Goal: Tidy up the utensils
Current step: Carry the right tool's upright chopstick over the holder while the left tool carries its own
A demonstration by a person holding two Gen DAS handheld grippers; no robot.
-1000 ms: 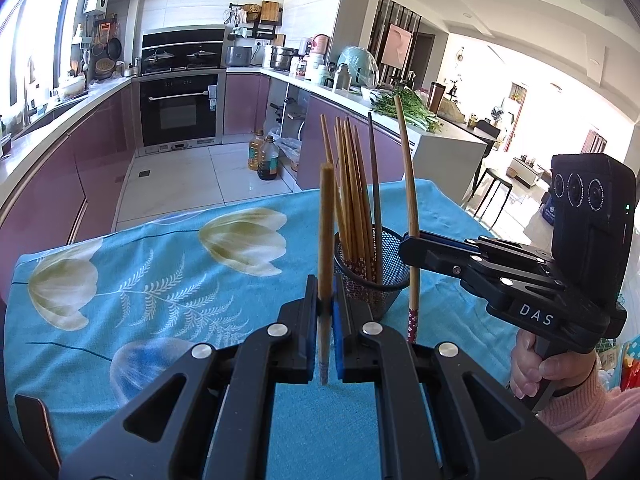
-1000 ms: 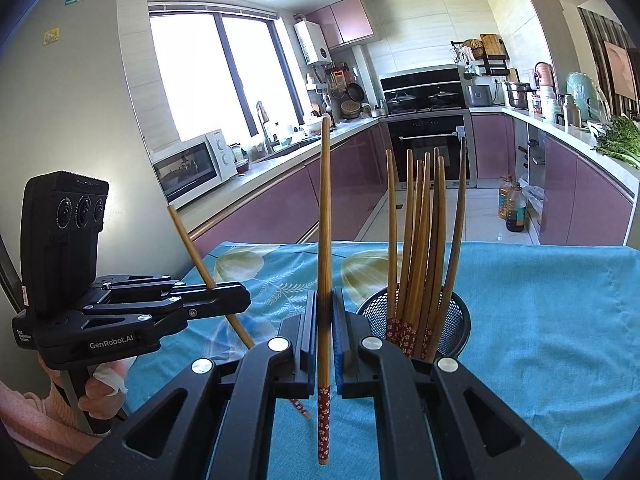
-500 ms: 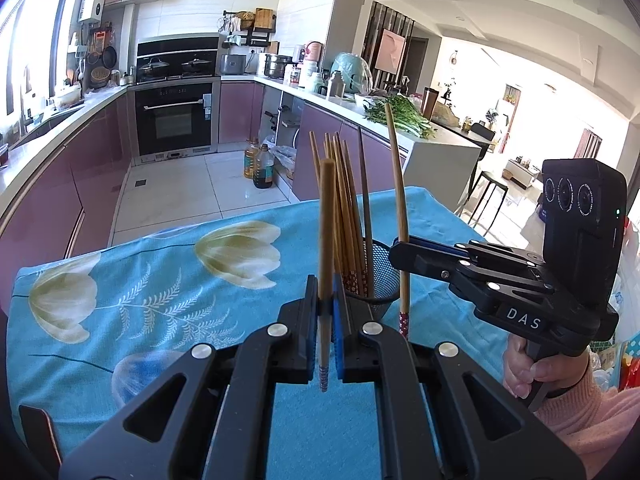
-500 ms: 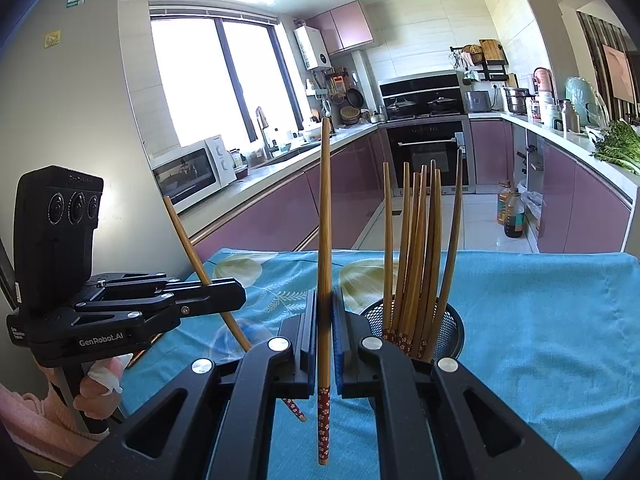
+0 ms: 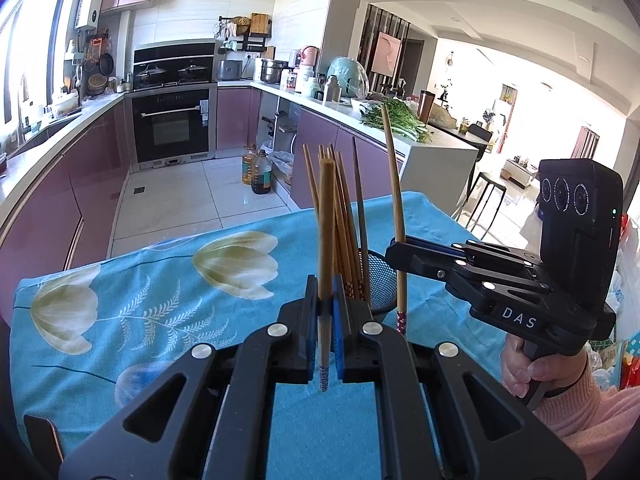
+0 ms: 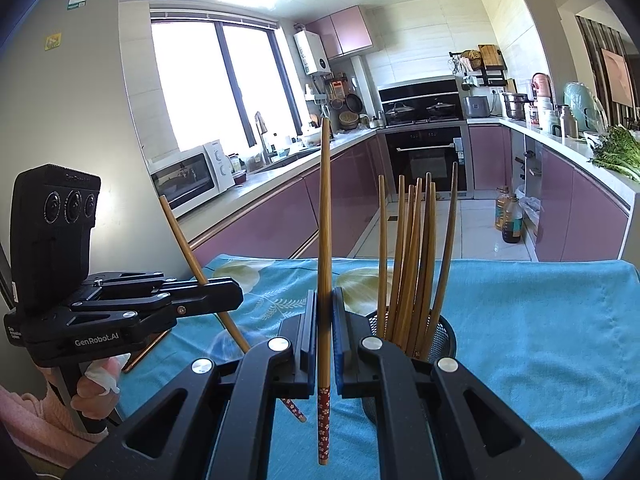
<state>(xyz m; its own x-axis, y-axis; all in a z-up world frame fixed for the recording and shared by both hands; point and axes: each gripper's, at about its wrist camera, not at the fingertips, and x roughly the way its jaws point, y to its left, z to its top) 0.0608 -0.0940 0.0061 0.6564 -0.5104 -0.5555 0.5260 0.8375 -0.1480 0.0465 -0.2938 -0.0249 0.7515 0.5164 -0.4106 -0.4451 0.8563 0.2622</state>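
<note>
Bamboo fills our view: we hold one chopstick in each gripper. Our left gripper (image 5: 327, 312) is clamped tight on a chopstick (image 5: 326, 240) that stands nearly upright in that wrist's view, its patterned tip below the pads. Our right gripper (image 6: 324, 332) pinches a second chopstick (image 6: 325, 240) upright, red flowered end hanging down. Both sticks hang in the air near the black mesh holder (image 6: 442, 332), which stands on the turquoise flowered tablecloth (image 6: 540, 332) with a bundle of chopsticks (image 6: 416, 248) upright inside it. The left stick is on the holder's left, the right one just before it.
</note>
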